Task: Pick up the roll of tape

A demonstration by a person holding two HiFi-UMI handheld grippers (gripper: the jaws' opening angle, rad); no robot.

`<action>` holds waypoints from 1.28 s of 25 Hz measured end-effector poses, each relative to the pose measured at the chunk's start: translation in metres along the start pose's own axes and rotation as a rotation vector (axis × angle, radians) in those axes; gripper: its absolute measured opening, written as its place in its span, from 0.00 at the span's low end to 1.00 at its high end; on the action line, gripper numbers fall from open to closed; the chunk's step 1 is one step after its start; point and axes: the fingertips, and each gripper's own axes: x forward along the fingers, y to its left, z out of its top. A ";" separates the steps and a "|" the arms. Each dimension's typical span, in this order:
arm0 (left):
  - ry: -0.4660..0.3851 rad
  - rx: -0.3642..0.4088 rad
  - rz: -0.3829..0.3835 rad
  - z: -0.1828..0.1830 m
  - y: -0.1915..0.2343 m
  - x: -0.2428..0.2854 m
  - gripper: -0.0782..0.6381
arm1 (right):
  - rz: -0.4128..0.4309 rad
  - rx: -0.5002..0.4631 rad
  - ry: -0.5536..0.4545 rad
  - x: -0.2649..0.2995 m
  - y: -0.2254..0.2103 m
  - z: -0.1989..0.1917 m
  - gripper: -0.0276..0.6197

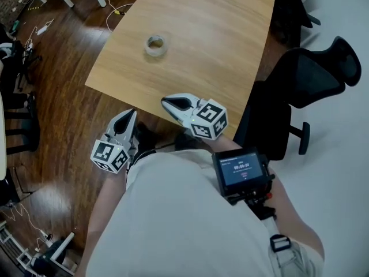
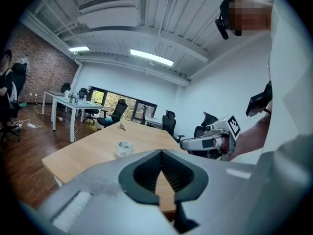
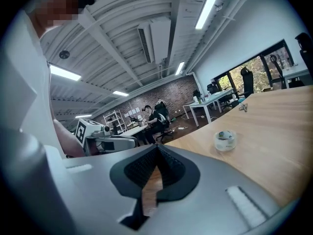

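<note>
Translucent whitish tape roll lies flat on the pale wooden table, well ahead of left gripper and right gripper; both closed, empty. Risk: arriving unopened would shove the roll away.

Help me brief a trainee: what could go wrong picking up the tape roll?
Both the left gripper and right gripper are shut; unopened, either would likely shove the small clear tape roll instead of gripping it. The roll lies flat on the smooth light wooden table, so a grazing jaw may slide it.
</note>
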 end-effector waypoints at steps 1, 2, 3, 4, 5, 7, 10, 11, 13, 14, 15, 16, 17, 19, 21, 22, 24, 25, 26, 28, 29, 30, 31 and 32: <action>0.002 0.000 -0.017 0.000 0.004 0.002 0.12 | -0.017 0.001 0.001 0.004 -0.003 0.001 0.05; 0.004 0.001 -0.035 0.001 0.009 0.004 0.12 | -0.034 0.003 0.001 0.007 -0.005 0.002 0.05; 0.006 0.002 -0.052 0.003 0.014 0.007 0.12 | -0.052 0.005 0.000 0.011 -0.008 0.004 0.05; 0.009 0.003 -0.068 0.004 0.020 0.008 0.12 | -0.067 0.007 -0.001 0.015 -0.009 0.006 0.05; 0.012 0.003 -0.082 0.006 0.028 0.010 0.12 | -0.077 0.005 -0.003 0.020 -0.009 0.009 0.05; 0.020 0.006 -0.107 0.011 0.044 0.013 0.12 | -0.083 -0.009 -0.004 0.033 -0.006 0.016 0.05; 0.029 0.014 -0.155 0.019 0.061 0.019 0.12 | -0.105 -0.022 -0.001 0.052 -0.006 0.023 0.05; 0.031 0.018 -0.175 0.022 0.066 0.020 0.12 | -0.119 -0.017 -0.002 0.059 -0.007 0.023 0.05; 0.037 0.027 -0.215 0.026 0.077 0.020 0.12 | -0.147 -0.006 -0.008 0.075 -0.009 0.025 0.05; 0.044 0.031 -0.234 0.027 0.083 0.019 0.12 | -0.161 -0.001 -0.011 0.082 -0.010 0.026 0.05; 0.053 0.037 -0.253 0.027 0.087 0.019 0.12 | -0.174 0.005 -0.015 0.088 -0.011 0.027 0.05; 0.063 0.042 -0.271 0.026 0.091 0.017 0.12 | -0.187 0.012 -0.020 0.093 -0.011 0.028 0.05; 0.073 0.045 -0.288 0.025 0.095 0.015 0.12 | -0.201 0.021 -0.026 0.099 -0.011 0.029 0.05; 0.087 0.044 -0.317 0.024 0.106 0.010 0.12 | -0.230 0.038 -0.034 0.111 -0.011 0.030 0.05; 0.100 0.049 -0.348 0.024 0.117 0.006 0.12 | -0.258 0.051 -0.033 0.124 -0.010 0.028 0.05; 0.105 0.053 -0.362 0.024 0.122 0.003 0.12 | -0.271 0.056 -0.031 0.129 -0.010 0.027 0.05; 0.116 0.056 -0.378 0.023 0.134 0.000 0.12 | -0.295 0.067 -0.032 0.137 -0.009 0.025 0.05; 0.120 0.054 -0.381 0.023 0.142 0.000 0.12 | -0.308 0.071 -0.032 0.140 -0.009 0.024 0.05; 0.126 0.051 -0.382 0.022 0.149 0.000 0.12 | -0.320 0.074 -0.033 0.142 -0.010 0.025 0.05; 0.137 0.048 -0.387 0.020 0.159 0.002 0.12 | -0.341 0.079 -0.036 0.144 -0.011 0.025 0.05; 0.141 0.048 -0.392 0.018 0.162 0.003 0.12 | -0.352 0.085 -0.041 0.143 -0.013 0.025 0.05; 0.144 0.047 -0.397 0.017 0.162 0.005 0.12 | -0.364 0.096 -0.048 0.141 -0.016 0.023 0.05; 0.147 0.044 -0.402 0.015 0.161 0.006 0.12 | -0.375 0.110 -0.055 0.138 -0.019 0.022 0.05; 0.148 0.041 -0.404 0.014 0.159 0.008 0.12 | -0.382 0.123 -0.062 0.137 -0.022 0.021 0.05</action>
